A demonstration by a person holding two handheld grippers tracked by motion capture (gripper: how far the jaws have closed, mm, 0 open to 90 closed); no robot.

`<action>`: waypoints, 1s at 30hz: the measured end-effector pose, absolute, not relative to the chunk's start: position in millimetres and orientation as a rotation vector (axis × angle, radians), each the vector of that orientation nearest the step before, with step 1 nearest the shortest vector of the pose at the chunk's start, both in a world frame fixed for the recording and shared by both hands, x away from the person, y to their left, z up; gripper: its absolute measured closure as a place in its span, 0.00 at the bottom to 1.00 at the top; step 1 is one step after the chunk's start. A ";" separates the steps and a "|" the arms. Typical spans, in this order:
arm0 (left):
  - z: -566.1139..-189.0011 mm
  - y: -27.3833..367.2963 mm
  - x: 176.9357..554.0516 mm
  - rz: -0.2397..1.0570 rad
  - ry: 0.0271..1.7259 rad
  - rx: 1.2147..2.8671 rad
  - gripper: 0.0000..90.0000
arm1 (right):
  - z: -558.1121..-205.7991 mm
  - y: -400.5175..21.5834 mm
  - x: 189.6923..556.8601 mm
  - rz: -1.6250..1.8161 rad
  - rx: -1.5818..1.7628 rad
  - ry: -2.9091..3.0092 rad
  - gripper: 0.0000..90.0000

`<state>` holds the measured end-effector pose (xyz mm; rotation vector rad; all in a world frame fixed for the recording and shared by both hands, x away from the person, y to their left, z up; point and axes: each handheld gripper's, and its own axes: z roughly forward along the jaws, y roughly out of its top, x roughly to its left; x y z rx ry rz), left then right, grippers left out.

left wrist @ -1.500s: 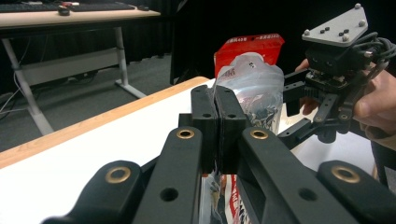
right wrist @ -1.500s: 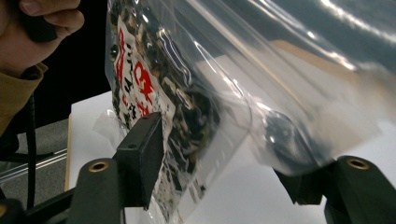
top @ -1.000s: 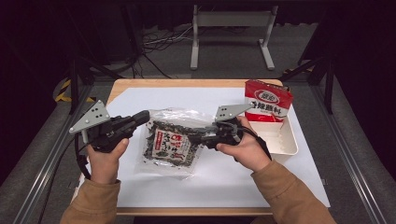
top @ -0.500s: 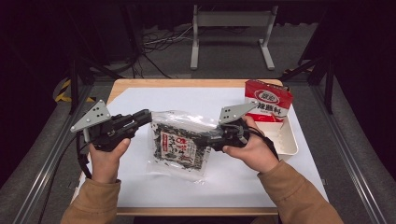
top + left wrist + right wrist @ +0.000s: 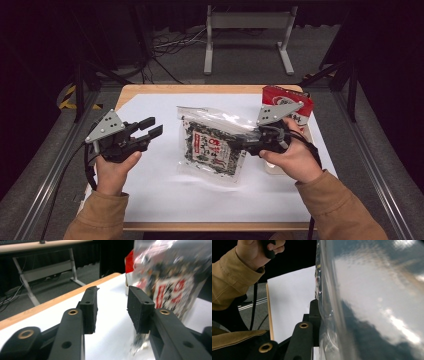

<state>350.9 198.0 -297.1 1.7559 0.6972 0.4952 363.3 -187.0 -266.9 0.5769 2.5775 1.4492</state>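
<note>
White paper covers my wooden table (image 5: 150, 90), with dark floor and a metal stand beyond. My right gripper (image 5: 245, 143) is clamped on the right edge of a clear seaweed snack bag (image 5: 212, 145), holding it mid-table. My left gripper (image 5: 152, 127) hovers apart to its left, its 2 jaws wide and empty. A red packet (image 5: 295, 100) stands at the right edge.

The high view looks forward and down from above the person's side of the counter (image 5: 165, 200), far enough back to see all of it. The left gripper view sits low by the left claw (image 5: 112, 307) and looks across at the clear bag (image 5: 172, 277). The right gripper view is pressed right up against that bag (image 5: 372, 300). All three see the bag.
</note>
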 end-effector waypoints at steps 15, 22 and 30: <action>-318.6 193.6 367.4 0.525 0.761 1.829 0.55 | -233.5 -223.5 355.9 1.399 0.671 2.506 0.86; -330.6 194.5 376.0 0.525 0.772 1.834 0.46 | -221.3 -232.9 351.7 1.385 0.675 2.479 0.86; -338.4 194.0 381.5 0.516 0.778 1.869 0.44 | -210.5 -246.8 350.9 1.359 0.702 2.447 0.86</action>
